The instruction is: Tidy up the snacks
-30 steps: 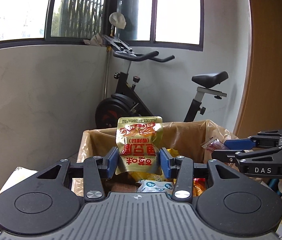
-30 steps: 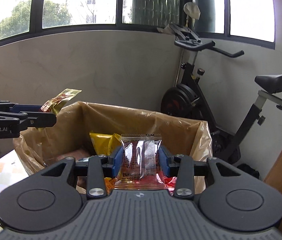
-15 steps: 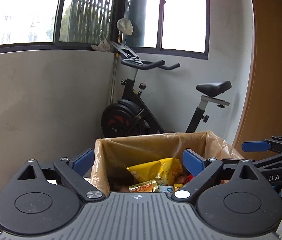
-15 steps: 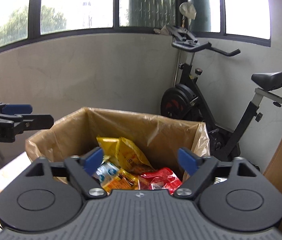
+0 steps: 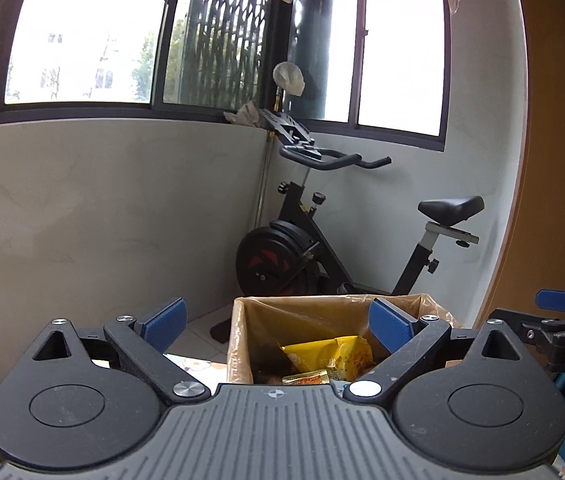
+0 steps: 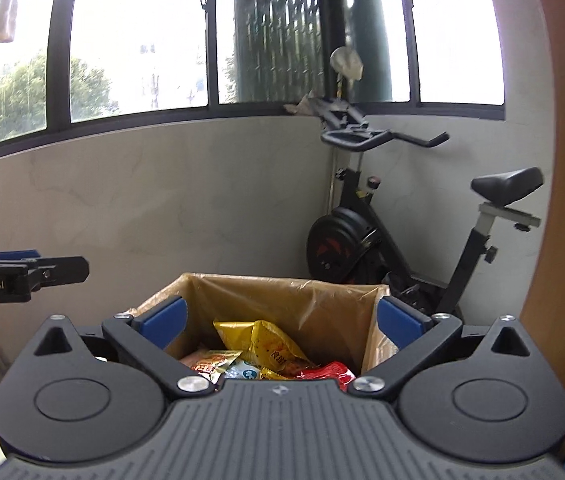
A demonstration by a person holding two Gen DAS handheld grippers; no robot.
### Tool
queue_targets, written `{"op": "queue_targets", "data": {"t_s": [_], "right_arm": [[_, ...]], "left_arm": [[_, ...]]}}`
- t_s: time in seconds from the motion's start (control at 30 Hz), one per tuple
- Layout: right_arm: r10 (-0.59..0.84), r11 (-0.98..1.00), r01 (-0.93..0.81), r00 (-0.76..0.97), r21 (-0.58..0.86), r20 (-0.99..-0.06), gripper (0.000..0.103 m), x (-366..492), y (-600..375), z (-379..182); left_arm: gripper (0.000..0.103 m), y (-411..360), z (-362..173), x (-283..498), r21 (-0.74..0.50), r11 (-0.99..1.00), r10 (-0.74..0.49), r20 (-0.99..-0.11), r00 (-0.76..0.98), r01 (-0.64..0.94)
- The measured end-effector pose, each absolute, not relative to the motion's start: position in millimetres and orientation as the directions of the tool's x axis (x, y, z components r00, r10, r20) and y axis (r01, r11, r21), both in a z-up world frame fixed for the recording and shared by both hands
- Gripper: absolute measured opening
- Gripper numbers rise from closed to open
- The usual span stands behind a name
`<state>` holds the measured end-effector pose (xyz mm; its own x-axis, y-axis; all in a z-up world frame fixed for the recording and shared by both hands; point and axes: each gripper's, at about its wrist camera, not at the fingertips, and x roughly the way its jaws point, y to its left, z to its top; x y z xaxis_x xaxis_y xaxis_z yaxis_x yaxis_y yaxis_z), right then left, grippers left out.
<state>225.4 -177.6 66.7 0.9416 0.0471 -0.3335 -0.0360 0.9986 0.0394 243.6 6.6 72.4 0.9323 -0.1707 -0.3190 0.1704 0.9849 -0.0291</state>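
Note:
A cardboard box lined with a brown plastic bag (image 5: 242, 332) (image 6: 322, 300) holds several snack packets. A yellow packet (image 5: 326, 354) (image 6: 270, 344), a gold packet (image 5: 306, 379) and a red packet (image 6: 328, 372) lie inside. My left gripper (image 5: 278, 322) is open and empty, above and behind the box. My right gripper (image 6: 280, 322) is open and empty over the box's near side. Each gripper shows at the edge of the other's view, the right one (image 5: 562, 320) and the left one (image 6: 22, 274).
A black exercise bike (image 5: 322, 248) (image 6: 402, 248) stands in the corner behind the box. A grey wall with windows runs behind. A wooden panel (image 5: 562, 160) is at the right. A patterned table surface (image 5: 198, 364) lies left of the box.
Both grippers opened and let their packets fall into the box: the left a gold packet, the right a clear red one. Both then rose and pulled back.

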Motion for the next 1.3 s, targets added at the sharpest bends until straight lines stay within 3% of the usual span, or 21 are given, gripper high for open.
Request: {"op": "queue_targets", "data": {"t_s": [0.47, 1.3], "right_arm": [[0.057, 0.998, -0.041, 0.945, 0.056, -0.323, 0.103, 187.3, -162.0, 78.0], [0.022, 0.998, 0.001, 0.943, 0.07, -0.333, 0.103, 180.5, -172.3, 76.0]], "left_arm": [[0.098, 12.5, 82.9, 214.5, -0.014, 0.986, -0.165, -0.298, 0.94, 0.169], [0.098, 15.8, 69.4, 218.4, -0.042, 0.983, -0.183, -0.349, 0.919, 0.18]]}}
